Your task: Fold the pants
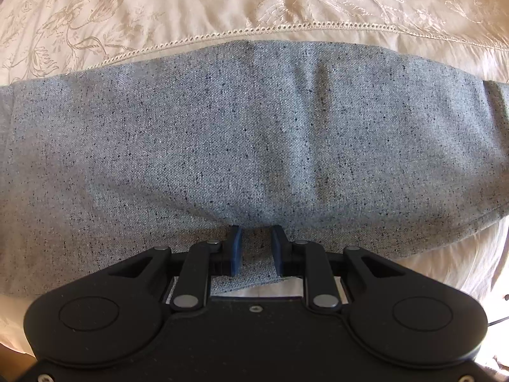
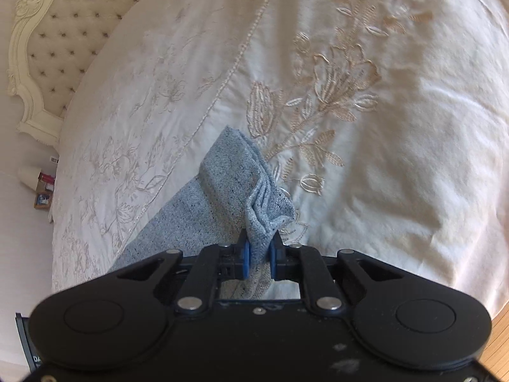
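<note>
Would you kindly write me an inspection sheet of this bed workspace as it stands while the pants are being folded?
Surface: bed with cream embroidered bedspread, wrinkled.
Job's things: grey speckled pants spread flat in the left view; one end bunched and lifted in the right view.
Clutter: nothing seen on the bed.
Grippers: left gripper points down, fabric between its pads, grip unclear; right gripper pinches a bunched fold of the pants.
Cables: a thin dark cord, possibly, at the left view's right edge.
Surroundings: tufted headboard; small items beside the bed; wooden floor.
</note>
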`<state>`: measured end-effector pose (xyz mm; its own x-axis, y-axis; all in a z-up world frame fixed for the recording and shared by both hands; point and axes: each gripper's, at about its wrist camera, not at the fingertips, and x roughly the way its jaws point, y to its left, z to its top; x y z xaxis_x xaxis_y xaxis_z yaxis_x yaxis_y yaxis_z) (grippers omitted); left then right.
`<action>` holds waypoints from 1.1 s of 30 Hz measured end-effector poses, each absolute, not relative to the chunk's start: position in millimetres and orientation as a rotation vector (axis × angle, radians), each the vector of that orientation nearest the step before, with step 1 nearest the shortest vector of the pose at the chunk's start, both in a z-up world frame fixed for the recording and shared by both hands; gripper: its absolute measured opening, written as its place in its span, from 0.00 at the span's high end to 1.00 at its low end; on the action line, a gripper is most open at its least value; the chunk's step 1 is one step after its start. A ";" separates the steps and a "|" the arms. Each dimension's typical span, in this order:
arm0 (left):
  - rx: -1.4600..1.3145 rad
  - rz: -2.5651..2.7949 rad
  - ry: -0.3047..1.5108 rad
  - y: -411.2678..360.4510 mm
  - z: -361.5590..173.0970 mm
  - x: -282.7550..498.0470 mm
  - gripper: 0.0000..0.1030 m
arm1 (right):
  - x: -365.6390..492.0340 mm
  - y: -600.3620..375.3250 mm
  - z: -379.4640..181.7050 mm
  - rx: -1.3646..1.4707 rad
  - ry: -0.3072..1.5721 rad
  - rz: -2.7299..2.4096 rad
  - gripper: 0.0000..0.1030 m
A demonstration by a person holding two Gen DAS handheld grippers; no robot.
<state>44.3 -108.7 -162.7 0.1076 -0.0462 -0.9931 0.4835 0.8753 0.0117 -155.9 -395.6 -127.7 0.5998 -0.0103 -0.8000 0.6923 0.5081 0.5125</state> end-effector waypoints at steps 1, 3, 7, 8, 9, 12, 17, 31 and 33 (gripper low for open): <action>0.375 -0.406 1.404 -109.4 -158.8 43.8 0.71 | -154.5 -394.5 -124.1 0.940 0.833 -0.482 0.88; 0.371 -0.428 1.361 -112.7 -146.0 44.0 0.71 | -150.6 -392.9 -116.7 0.913 0.829 -0.472 0.88; 0.348 -0.464 1.315 -124.4 -131.4 56.6 0.71 | -144.5 -391.0 -111.8 0.876 0.839 -0.459 0.88; 0.343 -0.464 1.308 -128.6 -130.6 62.9 0.71 | -144.4 -390.5 -110.9 0.867 0.841 -0.454 0.88; 0.338 -0.460 1.303 -132.9 -131.2 69.4 0.71 | -144.2 -389.8 -109.8 0.861 0.841 -0.452 0.88; 0.339 -0.445 1.305 -146.3 -141.6 89.3 0.71 | -143.8 -388.3 -105.2 0.852 0.842 -0.444 0.88; 0.354 -0.422 1.332 -167.4 -161.5 116.7 0.71 | -146.1 -384.9 -99.2 0.845 0.837 -0.437 0.88; 0.276 -0.450 1.341 -125.7 -144.9 53.7 0.71 | -140.4 -376.9 -90.3 0.801 0.833 -0.442 0.87; 0.300 -0.460 1.349 -127.2 -153.5 48.0 0.71 | -138.5 -376.3 -88.5 0.788 0.833 -0.443 0.87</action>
